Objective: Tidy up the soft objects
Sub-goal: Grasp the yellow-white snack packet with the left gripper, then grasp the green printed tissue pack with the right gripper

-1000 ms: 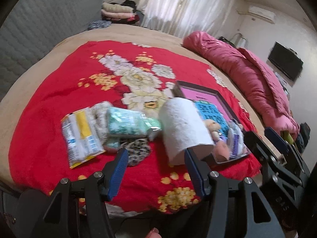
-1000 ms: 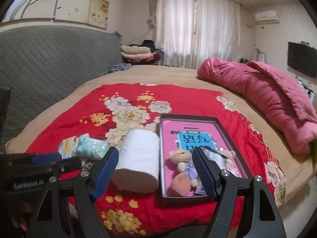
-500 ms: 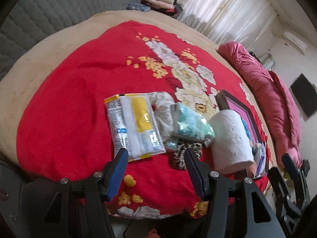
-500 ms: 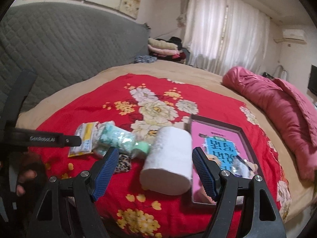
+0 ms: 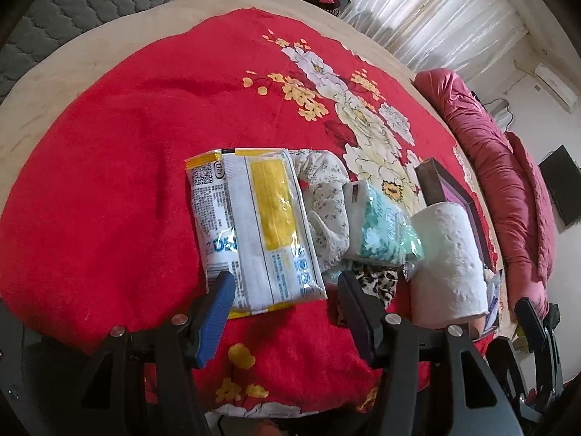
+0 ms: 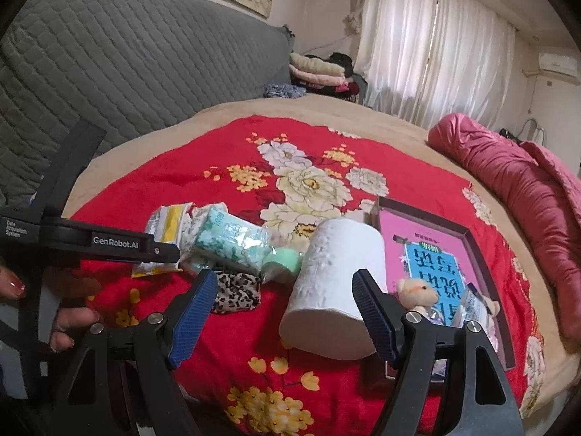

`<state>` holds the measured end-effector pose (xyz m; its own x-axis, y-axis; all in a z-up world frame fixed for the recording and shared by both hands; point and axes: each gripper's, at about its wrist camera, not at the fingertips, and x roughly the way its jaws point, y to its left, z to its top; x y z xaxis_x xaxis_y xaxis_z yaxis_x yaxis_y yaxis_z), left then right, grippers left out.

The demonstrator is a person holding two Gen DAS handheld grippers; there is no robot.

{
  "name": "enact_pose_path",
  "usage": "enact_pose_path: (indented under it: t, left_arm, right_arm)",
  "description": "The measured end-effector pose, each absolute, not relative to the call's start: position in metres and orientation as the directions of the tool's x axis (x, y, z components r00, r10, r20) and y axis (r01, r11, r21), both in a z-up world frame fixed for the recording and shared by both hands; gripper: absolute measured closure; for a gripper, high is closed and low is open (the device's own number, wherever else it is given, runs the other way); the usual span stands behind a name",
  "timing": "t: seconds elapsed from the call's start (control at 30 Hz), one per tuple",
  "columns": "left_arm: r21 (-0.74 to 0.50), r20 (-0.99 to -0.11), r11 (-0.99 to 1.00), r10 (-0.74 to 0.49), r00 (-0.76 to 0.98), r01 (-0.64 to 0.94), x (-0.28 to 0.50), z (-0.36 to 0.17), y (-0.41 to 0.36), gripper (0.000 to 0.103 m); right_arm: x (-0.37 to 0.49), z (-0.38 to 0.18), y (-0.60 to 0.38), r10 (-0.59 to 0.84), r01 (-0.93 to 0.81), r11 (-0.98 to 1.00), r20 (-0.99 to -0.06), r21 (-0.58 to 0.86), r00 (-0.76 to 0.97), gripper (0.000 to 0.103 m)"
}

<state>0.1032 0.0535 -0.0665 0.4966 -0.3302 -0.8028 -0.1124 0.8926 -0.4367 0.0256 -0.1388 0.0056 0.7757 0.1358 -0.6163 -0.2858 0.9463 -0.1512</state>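
A white and yellow wipes pack [image 5: 254, 225] lies on the red floral blanket [image 5: 127, 145]. Beside it are a floral cloth [image 5: 326, 200], a teal tissue pack [image 5: 385, 232], a leopard-print cloth [image 5: 377, 279] and a white paper roll [image 5: 450, 261]. My left gripper [image 5: 283, 290] is open and empty, its tips at the near edge of the wipes pack. My right gripper [image 6: 283, 301] is open and empty, just in front of the paper roll [image 6: 337, 283]. A dark tray [image 6: 468, 239] with a pink book holds a small plush bear [image 6: 417, 290].
A rolled pink quilt [image 6: 526, 189] lies along the bed's right side. A grey quilted headboard [image 6: 145, 65] is behind. Folded clothes [image 6: 319, 72] are stacked near the curtains. The left gripper's body [image 6: 90, 243] and a hand show at the right view's left edge.
My left gripper has swung left and down onto the wipes pack. My right gripper has also turned left, from over the tray to the paper roll. Both jaws stayed open.
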Motion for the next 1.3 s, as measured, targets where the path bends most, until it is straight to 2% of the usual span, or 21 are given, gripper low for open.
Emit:
enact_pose_path:
  t: [0.17,0.27,0.57,0.83,1.0,1.17,1.3]
  left_arm:
    - [-0.410,-0.810,0.904,-0.299,0.505,-0.121,0.107,-0.069,0.053,0.043]
    - [-0.319,-0.841,0.935,-0.204,0.501,-0.155,0.109,-0.071,0.055,0.038]
    - [-0.467,-0.818,0.862,-0.336,0.468,-0.198,0.113,-0.088,0.073,0.038]
    - [-0.435,-0.841,0.877,-0.315,0.440,-0.205,0.126,-0.096,0.065,0.032]
    - [-0.450,-0.837,0.866,-0.322,0.443,-0.219,0.130,-0.101,0.067,0.031]
    - [-0.453,-0.832,0.868,-0.328,0.449,-0.205,0.131,-0.102,0.067,0.031]
    - [-0.454,-0.830,0.871,-0.337,0.443,-0.188,0.132,-0.102,0.070,0.038]
  right_arm:
    - [0.032,0.000,-0.137,0.137,-0.292,0.945,-0.629,-0.149,0.765,0.025]
    - [0.035,-0.002,-0.133,0.144,-0.302,0.941,-0.632,-0.150,0.762,0.025]
    - [0.042,-0.008,-0.129,0.156,-0.315,0.939,-0.643,-0.140,0.750,0.025]
    - [0.046,-0.009,-0.129,0.162,-0.320,0.938,-0.649,-0.133,0.744,0.025]
    - [0.065,-0.003,-0.117,0.244,-0.454,0.878,-0.675,-0.152,0.697,0.025]
    - [0.081,-0.014,-0.086,0.250,-0.624,0.718,-0.724,-0.306,0.643,0.025]
    - [0.101,-0.029,-0.069,0.280,-0.715,0.626,-0.767,-0.310,0.577,0.025]
